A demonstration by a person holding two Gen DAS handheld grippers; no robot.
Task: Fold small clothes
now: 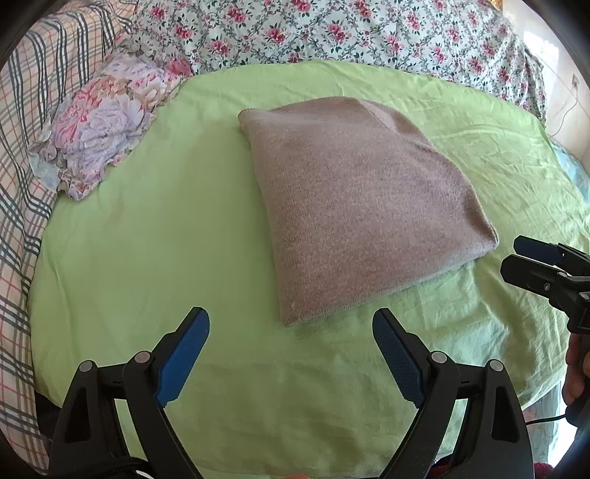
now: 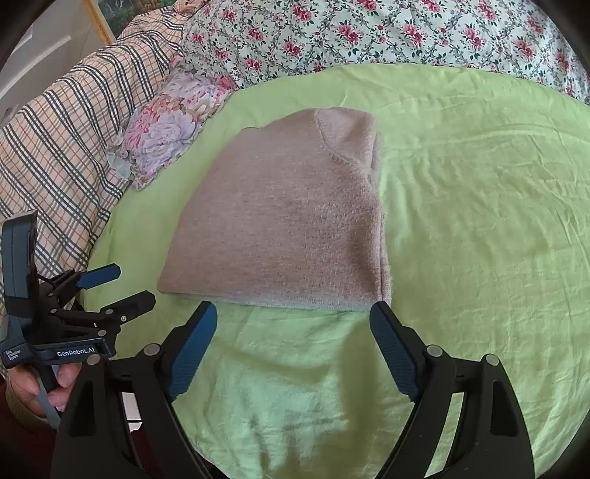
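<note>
I see a bed spread with a light green sheet [image 1: 155, 258], wrinkled and brightly lit. Behind it lies a rose-print floral cover [image 1: 332, 33], with a plaid blanket [image 2: 55, 147] at the left and a pale wall [image 2: 48, 51] beyond.

At the bottom of the left wrist view the left gripper [image 1: 291, 324] is showing black angled arms, round silver rivets and textured blue pads [image 1: 182, 359]. At the right edge the right gripper [image 1: 516, 254] is looking the same, with a thin black cable trailing below it. In the right wrist view, lower left, white "GenRobot.AI" lettering is showing on a dark body, with bare skin on the hand [image 2: 40, 390] beneath.
</note>
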